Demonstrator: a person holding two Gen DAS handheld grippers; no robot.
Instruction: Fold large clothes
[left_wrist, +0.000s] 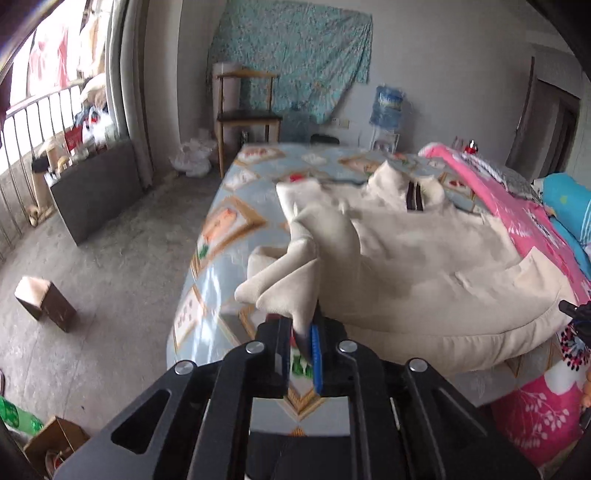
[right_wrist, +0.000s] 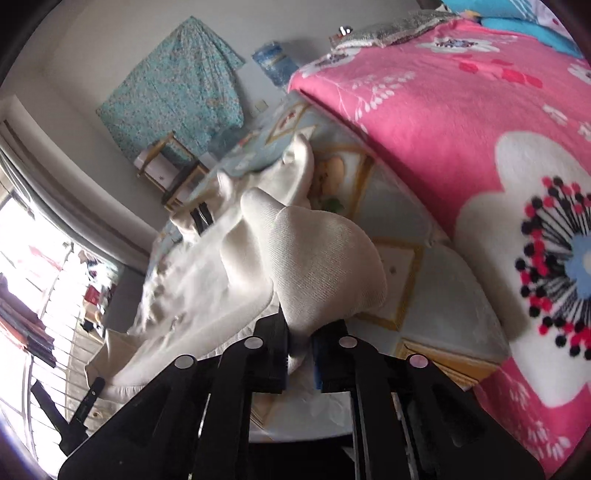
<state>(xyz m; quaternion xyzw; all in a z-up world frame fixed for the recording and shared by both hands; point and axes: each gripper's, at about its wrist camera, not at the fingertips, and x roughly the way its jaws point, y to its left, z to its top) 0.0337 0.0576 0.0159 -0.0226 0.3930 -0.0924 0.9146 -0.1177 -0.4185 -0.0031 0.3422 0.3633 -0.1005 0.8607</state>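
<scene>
Right now both grippers pinch the same cream garment (left_wrist: 424, 258), which lies spread across the bed (left_wrist: 229, 206) on its pale blue patterned sheet. From the left wrist, the left gripper (left_wrist: 303, 334) has its jaws narrowed on a bunched fold at the garment's near left edge, lifting it off the sheet. The collar, with a dark label, points to the far end of the bed. From the right wrist, the right gripper (right_wrist: 300, 345) clamps a ribbed cuff or hem of the garment (right_wrist: 317, 266), which bulges up over its fingers. A pink floral blanket (right_wrist: 461, 122) lies along the right side of the bed. A wooden chair (left_wrist: 245, 107) stands beyond the far end, under a teal cloth (left_wrist: 295, 48) hung on the wall.
</scene>
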